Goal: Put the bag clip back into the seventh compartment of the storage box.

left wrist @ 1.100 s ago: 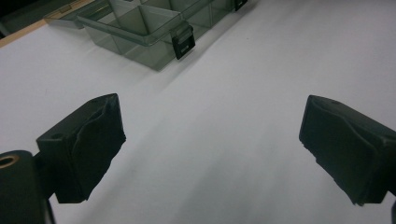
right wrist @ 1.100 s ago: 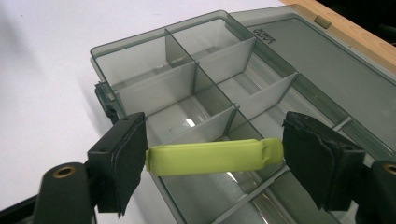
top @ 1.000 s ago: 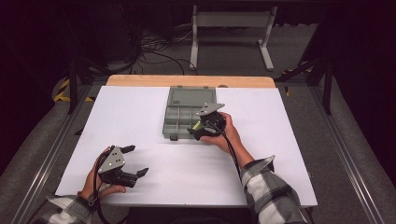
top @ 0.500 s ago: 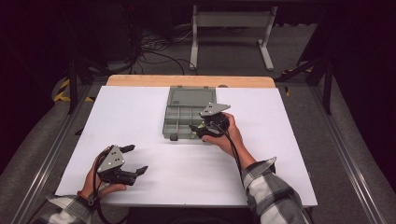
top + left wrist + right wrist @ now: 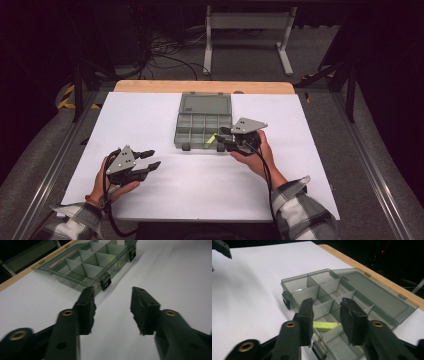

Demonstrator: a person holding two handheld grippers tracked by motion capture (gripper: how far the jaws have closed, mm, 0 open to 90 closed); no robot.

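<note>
Just ahead of your right gripper point(image 5: 223, 139) in the high view, the yellow-green strip point(image 5: 211, 138) lies in a front compartment of the open organizer box point(image 5: 202, 125); your left gripper point(image 5: 150, 160) hangs well off, empty. In the left gripper view, jaws stand apart, just been closing, over bare table point(image 5: 175, 270). In the right gripper view, jaws gapped, just been closing, nothing between; the strip point(image 5: 325, 325) lies crosswise beneath them. It looks light and thin; pinch across its middle.
</note>
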